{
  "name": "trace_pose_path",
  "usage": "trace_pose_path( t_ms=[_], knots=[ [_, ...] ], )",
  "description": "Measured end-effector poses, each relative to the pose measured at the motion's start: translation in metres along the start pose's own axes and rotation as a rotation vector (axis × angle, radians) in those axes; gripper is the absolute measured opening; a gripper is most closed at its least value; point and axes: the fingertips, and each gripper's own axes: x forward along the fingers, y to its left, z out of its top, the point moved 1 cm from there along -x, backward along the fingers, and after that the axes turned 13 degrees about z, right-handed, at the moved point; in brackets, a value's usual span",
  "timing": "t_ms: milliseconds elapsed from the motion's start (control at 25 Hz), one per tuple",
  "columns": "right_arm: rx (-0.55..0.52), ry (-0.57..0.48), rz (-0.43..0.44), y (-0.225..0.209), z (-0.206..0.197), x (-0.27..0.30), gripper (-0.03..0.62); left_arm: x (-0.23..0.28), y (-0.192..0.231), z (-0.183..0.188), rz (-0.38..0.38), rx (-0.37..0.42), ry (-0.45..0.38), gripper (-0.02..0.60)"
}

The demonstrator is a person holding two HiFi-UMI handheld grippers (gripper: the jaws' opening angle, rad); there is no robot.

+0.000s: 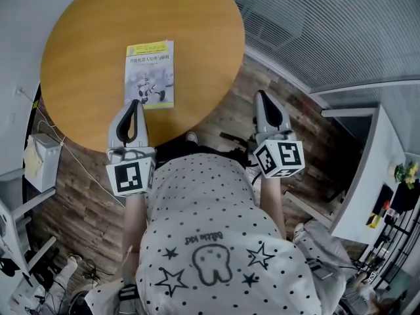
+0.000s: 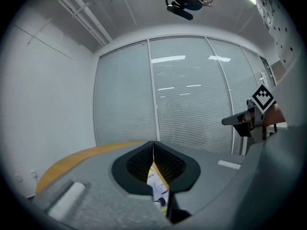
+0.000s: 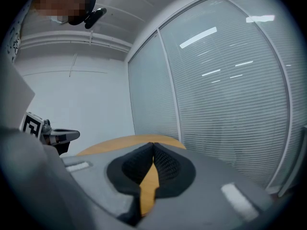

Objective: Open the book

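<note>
While book (image 1: 150, 74) lies closed, left gripper (image 1: 135, 103) adjacent.

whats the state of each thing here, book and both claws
book: closed, cover up, lying flat on the round table
left claw: shut, empty, tip over the book's near corner
right claw: shut, empty, held beside the table, not over it

Book (image 1: 149, 73) corner behind left tongs (image 1: 136, 104)
</note>
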Motion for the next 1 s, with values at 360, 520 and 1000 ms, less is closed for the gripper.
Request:
trace_pose_path(
  t_ms=[360, 520, 1000],
  knots=[
    [0.004, 0.006, 0.005, 0.003, -0.004, -0.007, 0.005, -0.007, -0.007, -0.004, -0.011, 0.010, 0.012, 0.012],
    [0.007, 0.005, 0.008, 0.004, -0.005, -0.009, 0.005, -0.006, -0.006, -0.006, -0.016, 0.050, 0.027, 0.012],
    [0.031, -0.002, -0.020, 0.001, -0.011, -0.026, 0.005, 0.021, -0.033, -0.090, -0.266, 0.523, 0.222, 0.137]
  ],
)
